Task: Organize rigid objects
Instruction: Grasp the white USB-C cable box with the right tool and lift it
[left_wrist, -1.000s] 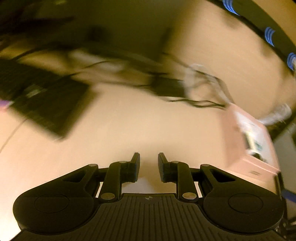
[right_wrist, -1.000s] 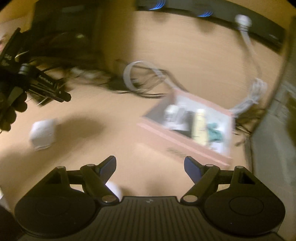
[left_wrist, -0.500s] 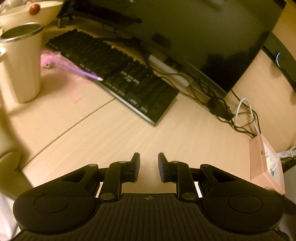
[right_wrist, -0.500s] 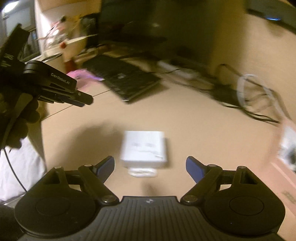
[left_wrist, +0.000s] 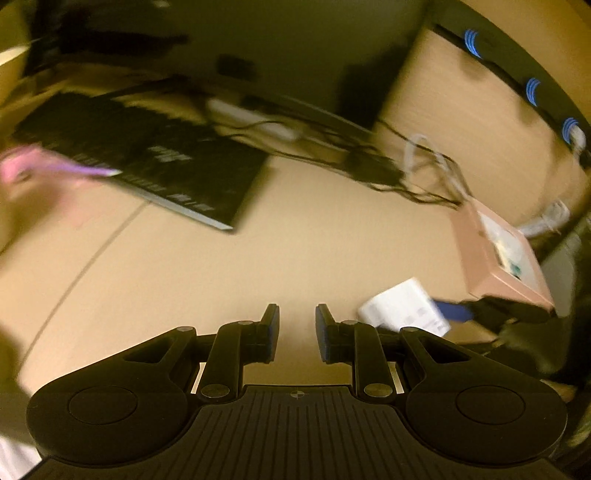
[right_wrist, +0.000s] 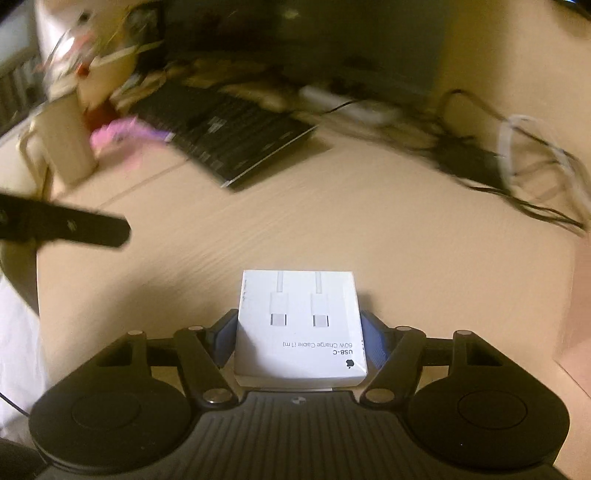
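A white USB-C cable box (right_wrist: 300, 325) lies on the wooden desk between the fingers of my right gripper (right_wrist: 300, 334); the blue pads sit against both its sides. The box also shows in the left wrist view (left_wrist: 404, 308), with a blue pad beside it. My left gripper (left_wrist: 297, 326) hovers over bare desk, its jaws a narrow gap apart and empty. A pink box (left_wrist: 495, 254) holding small items stands at the right; its edge shows in the right wrist view (right_wrist: 578, 314).
A black keyboard (right_wrist: 225, 136) lies at the back, with a monitor behind it. Tangled cables (right_wrist: 517, 166) run along the back right. A cream mug (right_wrist: 62, 144) and a pink object (right_wrist: 122, 134) sit back left. The left gripper's arm (right_wrist: 66, 223) crosses at left.
My right gripper has moved forward around the white box and closed in on its sides. My left gripper has swung to the right, bringing the pink box and the white box into its view.
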